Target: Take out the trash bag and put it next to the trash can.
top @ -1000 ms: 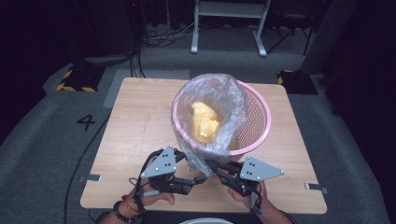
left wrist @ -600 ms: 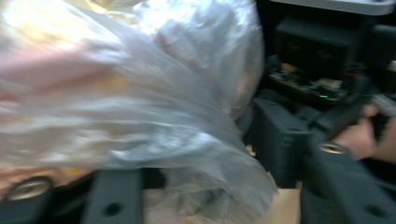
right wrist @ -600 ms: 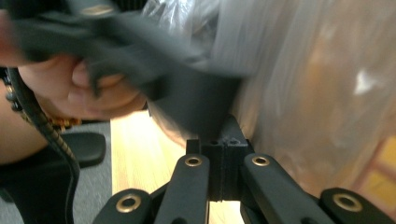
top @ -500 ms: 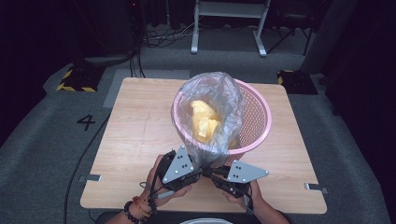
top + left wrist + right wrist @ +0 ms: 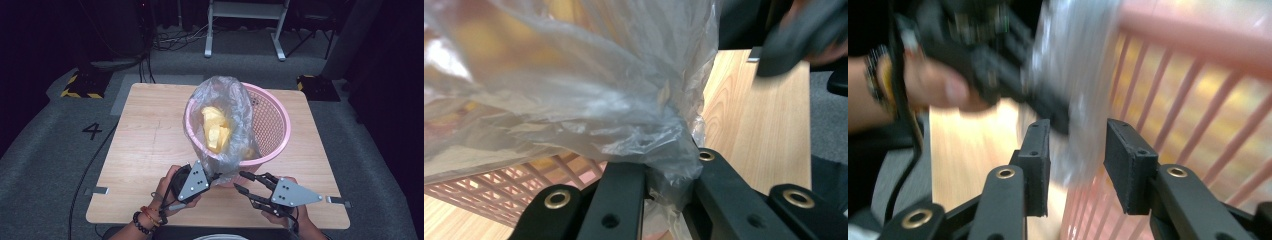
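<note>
A pink mesh basket [image 5: 286,125] stands on the wooden table [image 5: 145,135]. A clear plastic bag [image 5: 225,97] with yellow contents [image 5: 215,127] lines it and hangs over the near rim. My left gripper [image 5: 214,176] is shut on the bag's lower edge; in the left gripper view the crumpled plastic [image 5: 574,90] is pinched between the jaws of that gripper [image 5: 669,172]. My right gripper [image 5: 238,181] sits just right of it, and its jaws have just been opening. In the right gripper view its pads [image 5: 1077,150] stand apart and press on nothing, with the blurred bag [image 5: 1073,65] beyond them.
The basket's wall [image 5: 1198,100] is close on the right of the right gripper. The person's hand with the left gripper [image 5: 998,65] is just ahead of it. Bare tabletop [image 5: 764,120] lies to the side. A frame [image 5: 245,30] stands on the floor behind.
The left gripper moved in to the bag's near edge and closed on it. The right gripper opened, let go of the bag and drew back to the right.
</note>
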A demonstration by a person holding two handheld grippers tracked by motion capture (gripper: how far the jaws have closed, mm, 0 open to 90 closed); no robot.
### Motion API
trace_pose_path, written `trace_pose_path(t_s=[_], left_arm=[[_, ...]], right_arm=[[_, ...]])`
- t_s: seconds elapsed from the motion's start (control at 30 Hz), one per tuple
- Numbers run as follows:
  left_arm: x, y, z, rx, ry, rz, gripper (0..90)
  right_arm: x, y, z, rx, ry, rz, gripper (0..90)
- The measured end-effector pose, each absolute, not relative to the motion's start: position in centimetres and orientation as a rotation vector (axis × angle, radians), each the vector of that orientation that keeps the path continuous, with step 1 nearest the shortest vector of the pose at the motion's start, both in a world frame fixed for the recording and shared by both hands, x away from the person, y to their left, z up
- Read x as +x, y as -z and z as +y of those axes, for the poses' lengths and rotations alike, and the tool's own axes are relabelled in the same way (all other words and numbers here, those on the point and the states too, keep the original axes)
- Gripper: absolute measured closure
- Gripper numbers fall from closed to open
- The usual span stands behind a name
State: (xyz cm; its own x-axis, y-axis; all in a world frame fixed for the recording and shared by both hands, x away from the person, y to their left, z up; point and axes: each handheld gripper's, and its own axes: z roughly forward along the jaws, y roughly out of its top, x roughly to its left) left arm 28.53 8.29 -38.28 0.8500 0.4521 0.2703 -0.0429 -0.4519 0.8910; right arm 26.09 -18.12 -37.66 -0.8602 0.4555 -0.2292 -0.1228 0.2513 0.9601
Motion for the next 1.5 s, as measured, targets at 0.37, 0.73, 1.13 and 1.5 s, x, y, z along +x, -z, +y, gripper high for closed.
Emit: trace_pose_path(t_s=[0.37,0.73,1.13,1.5], left_arm=[[28.4,39.0,8.0,1.988,-0.592,0.288,88.7],[28.0,39.6,8.4,1.984,-0.531,0.245,76.8],[27.0,38.0,11.7,1.805,-0.336,0.376,16.5],[26.9,34.8,10.9,1.783,-0.42,0.464,16.0]], right_arm=[[26.1,36.2,-15.8,0.302,-1.779,1.959,61.6],[27.5,36.5,-14.6,0.323,-1.764,1.984,87.4],[27.5,36.9,-14.0,0.275,-1.707,2.044,87.9],[27.9,37.5,-12.7,0.182,-1.602,2.153,87.2]])
